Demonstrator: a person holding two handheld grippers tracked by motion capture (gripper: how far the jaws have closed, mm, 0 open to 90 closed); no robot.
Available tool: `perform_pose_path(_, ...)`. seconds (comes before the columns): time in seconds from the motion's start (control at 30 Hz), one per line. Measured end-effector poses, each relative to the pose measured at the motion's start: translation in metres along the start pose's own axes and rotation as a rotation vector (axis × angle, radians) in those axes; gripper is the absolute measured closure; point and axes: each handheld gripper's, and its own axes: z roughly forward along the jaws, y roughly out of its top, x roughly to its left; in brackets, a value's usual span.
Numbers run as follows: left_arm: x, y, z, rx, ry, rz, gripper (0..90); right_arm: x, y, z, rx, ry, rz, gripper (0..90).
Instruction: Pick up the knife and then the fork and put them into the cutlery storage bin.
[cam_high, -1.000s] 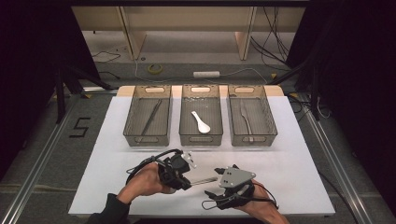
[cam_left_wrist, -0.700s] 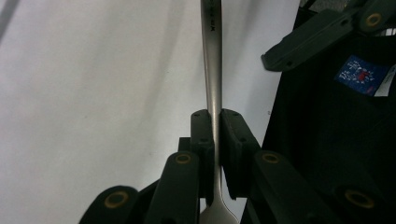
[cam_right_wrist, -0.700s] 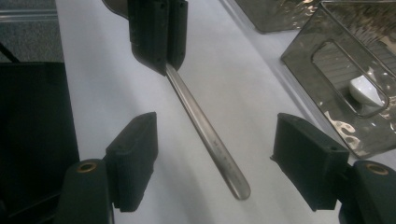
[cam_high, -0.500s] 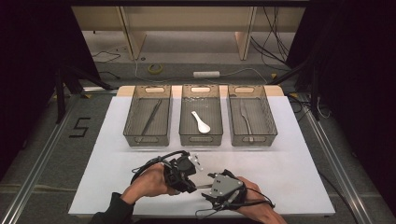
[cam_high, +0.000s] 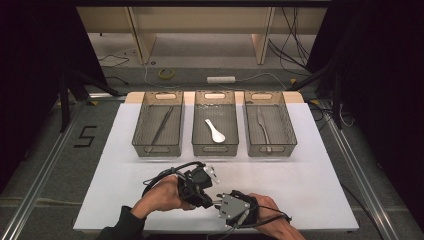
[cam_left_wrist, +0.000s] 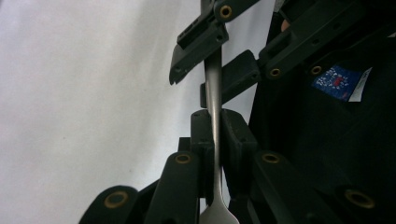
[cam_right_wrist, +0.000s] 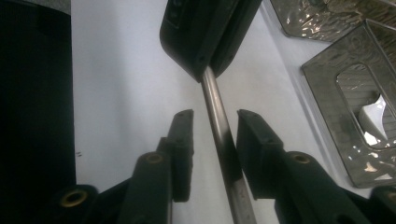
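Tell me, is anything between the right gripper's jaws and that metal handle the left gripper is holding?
Nothing visible. The metal handle runs through the gap of the right gripper, whose jaws have just been closing but stand apart from it. The left gripper clamps it farther along.
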Motion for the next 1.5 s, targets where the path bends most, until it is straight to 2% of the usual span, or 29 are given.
perform_pose_path(0.1,0.001,0.000,0.002,0.009,-0.005,-0.010,83.5,0.001,0.001,0.000,-0.002,-0.016,-0.016,76.6)
perform_pose_path(0.13,0.002,0.000,0.002,0.009,-0.008,-0.012,83.5,0.003,0.001,0.000,-0.013,-0.026,-0.004,78.2)
perform_pose_path(0.23,0.003,0.000,0.004,0.021,-0.017,-0.013,83.4,0.004,0.002,0.000,0.000,-0.029,-0.044,80.4)
perform_pose_path(0.27,0.003,0.000,0.006,0.020,-0.018,-0.016,83.2,0.006,0.002,0.001,0.009,-0.035,-0.078,81.4)
perform_pose_path(0.3,0.003,0.000,0.006,0.025,-0.016,-0.014,82.9,0.008,0.003,0.002,0.019,-0.036,-0.084,83.1)
perform_pose_path(0.37,0.002,0.001,0.009,0.045,0.014,-0.023,80.7,0.009,0.003,0.002,0.028,-0.033,-0.115,86.7)
perform_pose_path(0.4,0.002,0.001,0.009,0.042,0.012,-0.027,75.4,0.010,0.003,0.002,0.025,-0.028,-0.136,87.2)
perform_pose_path(0.47,0.000,0.002,0.007,0.025,0.035,-0.030,61.5,0.011,0.003,0.002,0.043,-0.018,-0.163,87.4)
perform_pose_path(0.53,0.000,0.002,0.003,0.010,0.046,-0.022,57.3,0.011,0.003,0.002,0.048,-0.019,-0.176,87.5)
perform_pose_path(0.6,0.001,0.001,-0.002,-0.028,0.084,-0.029,52.7,0.011,0.002,0.002,0.054,-0.013,-0.163,87.6)
perform_pose_path(0.7,0.005,-0.002,-0.009,-0.075,0.104,-0.040,48.2,0.009,-0.001,0.003,0.061,-0.015,-0.146,87.6)
perform_pose_path(0.87,0.008,-0.007,-0.017,-0.150,0.162,-0.060,38.6,0.001,-0.007,0.000,0.069,-0.029,-0.119,87.6)
perform_pose_path(1.07,0.010,-0.010,-0.027,-0.252,0.193,-0.079,32.7,-0.008,-0.015,-0.005,0.072,-0.037,-0.060,87.6)
perform_pose_path(1.23,0.014,-0.016,-0.033,-0.327,0.207,-0.113,27.0,-0.014,-0.020,-0.009,0.078,-0.049,-0.038,87.5)
perform_pose_path(1.37,0.014,-0.021,-0.041,-0.402,0.248,-0.123,24.9,-0.017,-0.023,-0.010,0.078,-0.063,0.001,87.6)
perform_pose_path(1.43,0.013,-0.024,-0.044,-0.434,0.262,-0.132,23.7,-0.021,-0.025,-0.011,0.077,-0.062,-0.005,87.6)
perform_pose_path(1.47,0.013,-0.025,-0.046,-0.447,0.264,-0.138,23.2,-0.023,-0.026,-0.012,0.079,-0.059,0.009,87.6)
perform_pose_path(1.5,0.013,-0.027,-0.047,-0.460,0.267,-0.145,22.8,-0.024,-0.026,-0.012,0.071,-0.063,0.043,87.6)
